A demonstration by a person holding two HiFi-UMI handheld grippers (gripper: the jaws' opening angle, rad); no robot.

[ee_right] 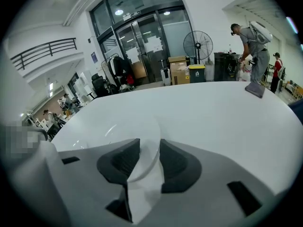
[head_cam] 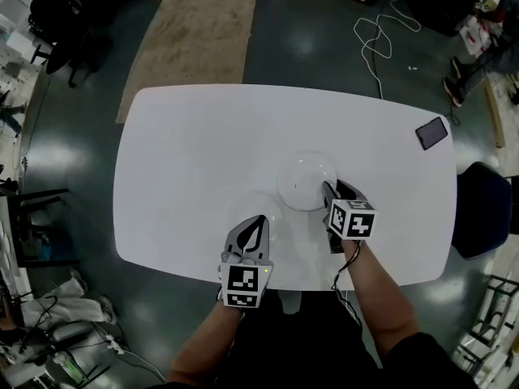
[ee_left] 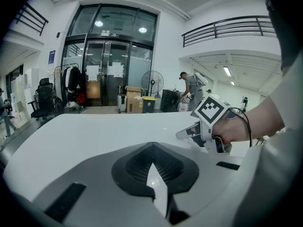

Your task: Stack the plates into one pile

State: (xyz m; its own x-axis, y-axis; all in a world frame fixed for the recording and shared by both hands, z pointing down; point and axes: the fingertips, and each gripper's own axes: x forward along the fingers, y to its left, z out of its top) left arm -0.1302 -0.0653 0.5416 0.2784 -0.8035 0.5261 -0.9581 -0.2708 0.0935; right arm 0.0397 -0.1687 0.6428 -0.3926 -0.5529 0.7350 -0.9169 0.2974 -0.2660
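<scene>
Your right gripper (head_cam: 330,191) stands open around the rim of the plate (head_cam: 302,178) near the middle of the bench (head_cam: 195,136), your left gripper (head_cam: 256,221) closed and empty nearby, so withdrawing crookedly could, I judge, snag that rim and drag the plate askew.

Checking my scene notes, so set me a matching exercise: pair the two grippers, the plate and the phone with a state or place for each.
Things:
1. left gripper
2. right gripper
3. plate
4. phone

States or places:
A. dark, near the far right corner of the table
B. fingers together
C. white, near the table's middle
D. fingers apart, either side of the plate's rim

Pairs: 1-B, 2-D, 3-C, 4-A
</scene>
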